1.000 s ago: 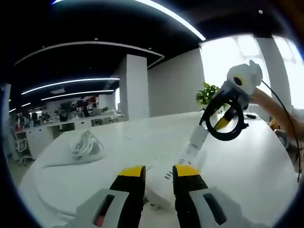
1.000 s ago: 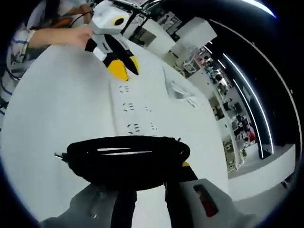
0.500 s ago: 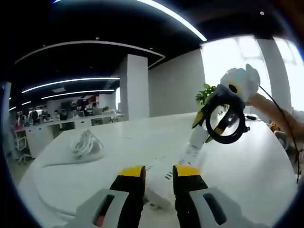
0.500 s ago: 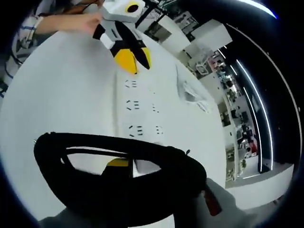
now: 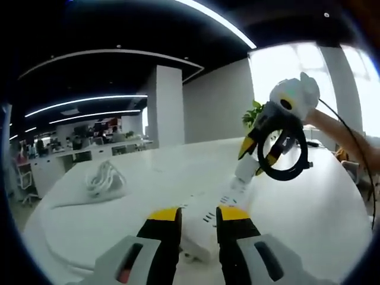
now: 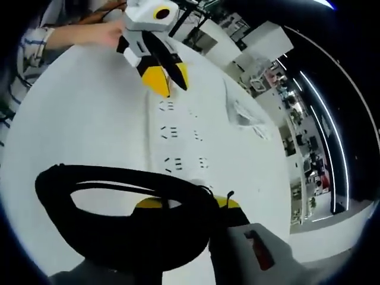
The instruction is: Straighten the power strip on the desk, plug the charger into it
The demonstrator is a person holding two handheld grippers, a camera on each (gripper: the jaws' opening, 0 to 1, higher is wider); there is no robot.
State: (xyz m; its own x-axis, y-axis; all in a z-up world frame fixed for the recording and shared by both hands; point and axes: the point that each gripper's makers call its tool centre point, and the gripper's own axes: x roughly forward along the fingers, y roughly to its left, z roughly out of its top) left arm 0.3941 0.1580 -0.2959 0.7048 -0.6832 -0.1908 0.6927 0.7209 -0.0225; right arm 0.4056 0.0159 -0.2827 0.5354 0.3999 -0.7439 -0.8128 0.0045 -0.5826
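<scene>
1. 2 grippers work here: my left gripper (image 5: 198, 215) has its jaws either side of the near end of the white power strip (image 5: 222, 200) on the tabletop (image 5: 309, 208), contact unclear.
2. My right gripper (image 6: 187, 205) is clamped on the coiled black charger cable (image 6: 119, 208), above the strip's far end.
3. I judge the strip rigid, light and prone to sliding, so I pinch its sides.
4. The coil is floppy; I should regrip near the plug.

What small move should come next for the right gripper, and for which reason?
Probably lower the right gripper toward the sockets of the white power strip. It holds the coiled black charger cable above the white desk, and the left gripper sits at the strip's far end, seemingly steadying it. The plug itself I cannot see.
</scene>
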